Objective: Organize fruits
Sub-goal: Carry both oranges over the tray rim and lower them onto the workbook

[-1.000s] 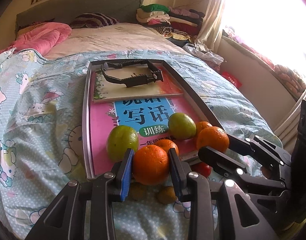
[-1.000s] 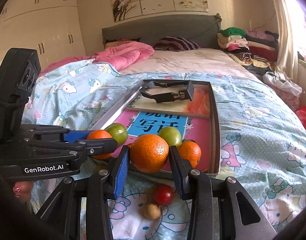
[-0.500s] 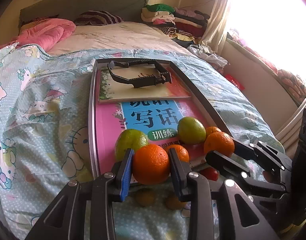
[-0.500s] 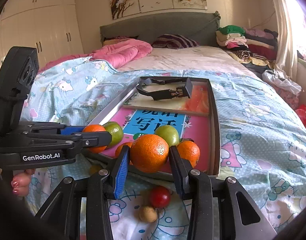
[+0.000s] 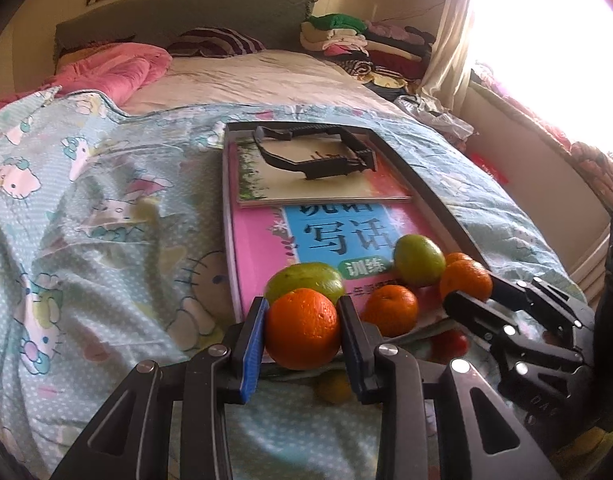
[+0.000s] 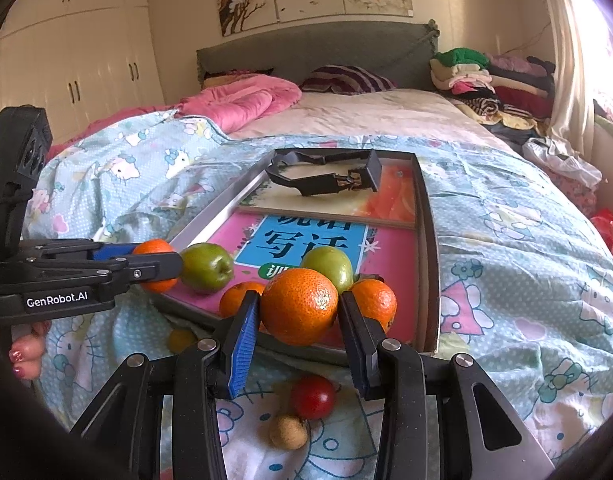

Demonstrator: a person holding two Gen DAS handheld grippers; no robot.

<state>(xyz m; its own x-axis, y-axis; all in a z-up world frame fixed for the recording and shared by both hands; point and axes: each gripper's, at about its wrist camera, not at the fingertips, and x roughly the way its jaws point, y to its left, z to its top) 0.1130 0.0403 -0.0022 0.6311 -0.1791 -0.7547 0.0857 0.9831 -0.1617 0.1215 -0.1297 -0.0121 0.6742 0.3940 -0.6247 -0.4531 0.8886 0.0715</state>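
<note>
- Both grippers have carried their oranges closer over the tray's (image 6: 428,248) near end.
- The left gripper (image 5: 302,334) clenches an orange (image 5: 302,328); the right gripper (image 6: 298,312) grasps another orange (image 6: 299,306).
- Each orange hangs above the tray's near rim, the left one nearer the left edge.

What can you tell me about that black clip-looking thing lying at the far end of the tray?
The black object looks like hard plastic: two long curved arms joined at one end, forming an open loop, with a blocky end piece and small toothed parts near it. It lies flat and untouched on a book at the tray's far end, away from the fruit. What it is for, I cannot tell.
</note>
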